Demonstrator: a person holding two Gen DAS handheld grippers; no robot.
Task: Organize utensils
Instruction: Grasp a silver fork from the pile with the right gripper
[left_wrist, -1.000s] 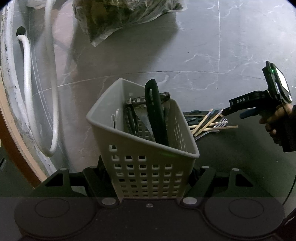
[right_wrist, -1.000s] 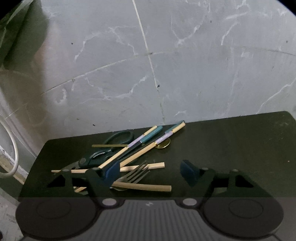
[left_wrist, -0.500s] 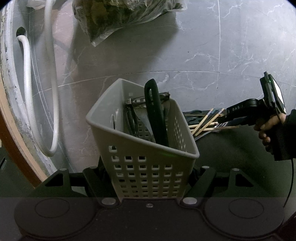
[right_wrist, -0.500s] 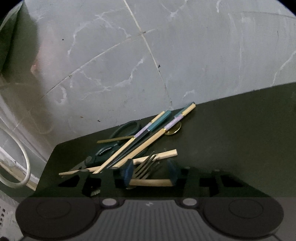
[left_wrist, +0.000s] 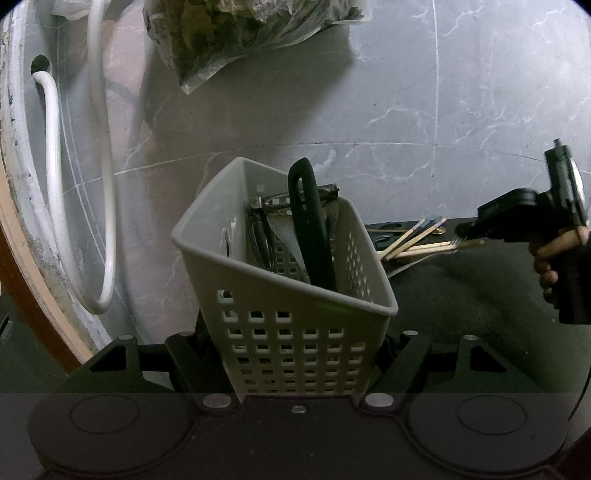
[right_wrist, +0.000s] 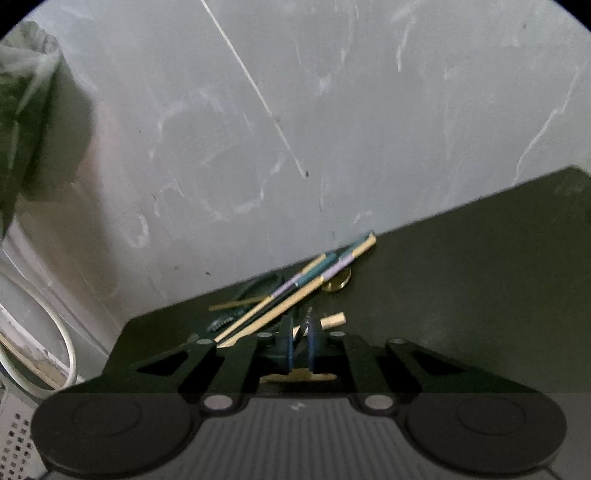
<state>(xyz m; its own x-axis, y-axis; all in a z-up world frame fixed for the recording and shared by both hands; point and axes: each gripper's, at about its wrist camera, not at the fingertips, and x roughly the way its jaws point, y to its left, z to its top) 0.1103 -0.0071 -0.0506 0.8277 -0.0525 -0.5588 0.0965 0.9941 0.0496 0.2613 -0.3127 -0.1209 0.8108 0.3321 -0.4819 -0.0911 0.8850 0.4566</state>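
While several utensils already stand in the white basket (left_wrist: 284, 295), a loose pile still lies on the dark tabletop (left_wrist: 480, 295) to its right, so the job reads as partly done.

Basket contents: a dark green handle (left_wrist: 310, 229) upright in the middle, a metal tool (left_wrist: 295, 199) lying across behind it, dark loops (left_wrist: 260, 240) at the left. Exact count cannot be told.

Pile, well apart from the basket: two chopsticks with teal and lilac bands (right_wrist: 314, 277), plain wooden sticks (right_wrist: 332, 320), green-handled scissors (right_wrist: 255, 291) mostly hidden beneath, a small brass-coloured disc (right_wrist: 337, 283) at the far end, and a fork (right_wrist: 307, 322), its tines poking up just above the pads.

Right gripper (right_wrist: 300, 345): its jaws have just been closing and now stand nearly together over the near edge of the pile. The fork's tines sit between the blue pads; the picture is blurred, but it looks pinched, perhaps with a wooden stick.

Left gripper (left_wrist: 295, 369): clamped on the basket's lower end, holding it tilted with the mouth open toward the pile.

Left to do, by my judgement: lift this piece across, drop it in, then chopsticks, sticks, scissors. The disc may not belong.
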